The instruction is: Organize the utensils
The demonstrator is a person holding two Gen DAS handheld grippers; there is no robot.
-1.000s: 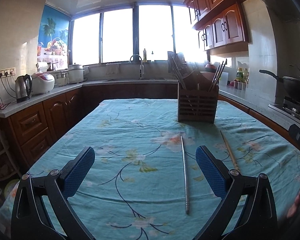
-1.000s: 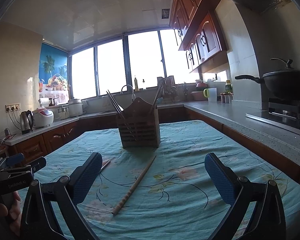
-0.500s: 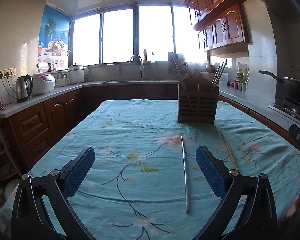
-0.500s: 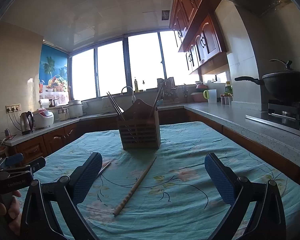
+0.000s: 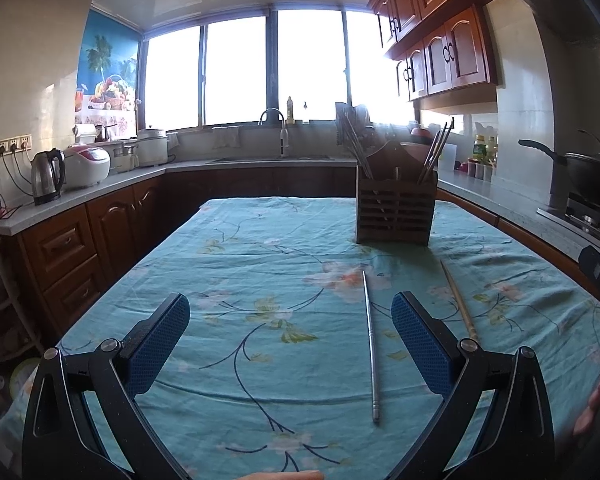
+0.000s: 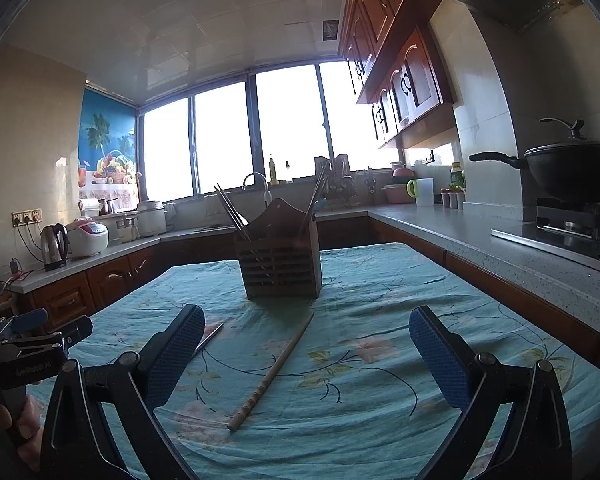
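Note:
A wooden slatted utensil holder [image 5: 395, 211] [image 6: 281, 265] stands upright on the teal floral tablecloth, with chopsticks leaning out of both sides. A metal chopstick [image 5: 370, 340] lies lengthwise in front of it, and only its tip [image 6: 210, 336] shows in the right wrist view. A wooden chopstick [image 5: 458, 300] [image 6: 274, 370] lies to the right of it. My left gripper [image 5: 290, 344] hovers open over the cloth, the metal chopstick just inside its right finger. My right gripper [image 6: 306, 356] is open too, and the wooden chopstick lies between its fingers.
Wooden cabinets and a grey counter [image 6: 500, 240] ring the table [image 5: 240, 280]. A black wok [image 6: 572, 168] sits on the stove at right. A kettle [image 5: 48, 176] and rice cookers stand at left, a sink faucet [image 5: 274, 128] under the windows. A hand [image 6: 4, 420] holds the other gripper at the left edge.
The right wrist view has tilted slightly upward and drawn a little nearer to the holder. The left gripper has held almost still. Both chopsticks lie where they were.

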